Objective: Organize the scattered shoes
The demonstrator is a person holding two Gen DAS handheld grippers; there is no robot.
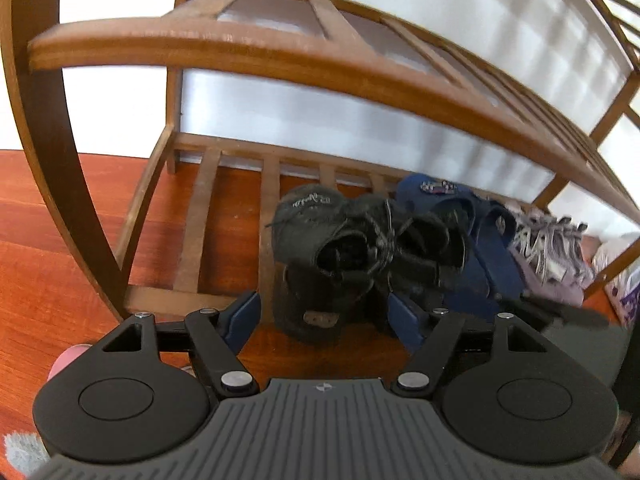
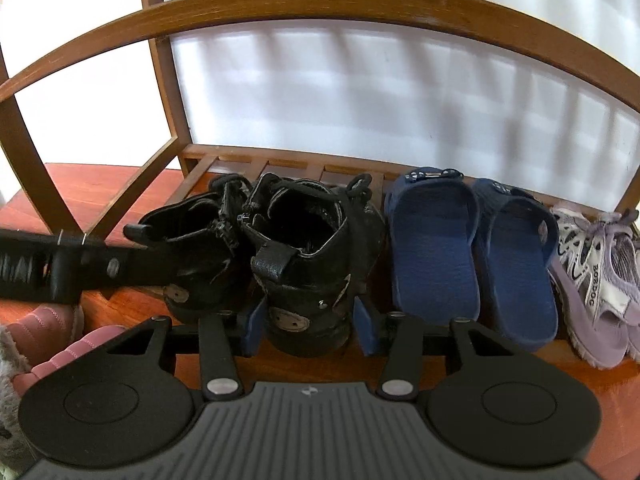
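Observation:
Two black ankle boots stand side by side, heels toward me, on the bottom slats of a wooden shoe rack [image 2: 320, 0]. My left gripper [image 1: 322, 318] is open, with clear gaps on both sides of the left boot [image 1: 320, 276] and its heel. My right gripper [image 2: 310, 328] is closed in on the heel of the right boot [image 2: 308, 264], both blue pads against its sides. From the right wrist view, one finger [image 2: 136, 234] of the left gripper reaches in beside the left boot [image 2: 200, 256].
Right of the boots on the same shelf lie blue slippers [image 2: 436, 248] and lilac sneakers [image 2: 600, 280]. Pink slippers [image 2: 44, 336] rest on the red-brown floor at the lower left. The rack's upper rail [image 1: 280, 60] arches overhead.

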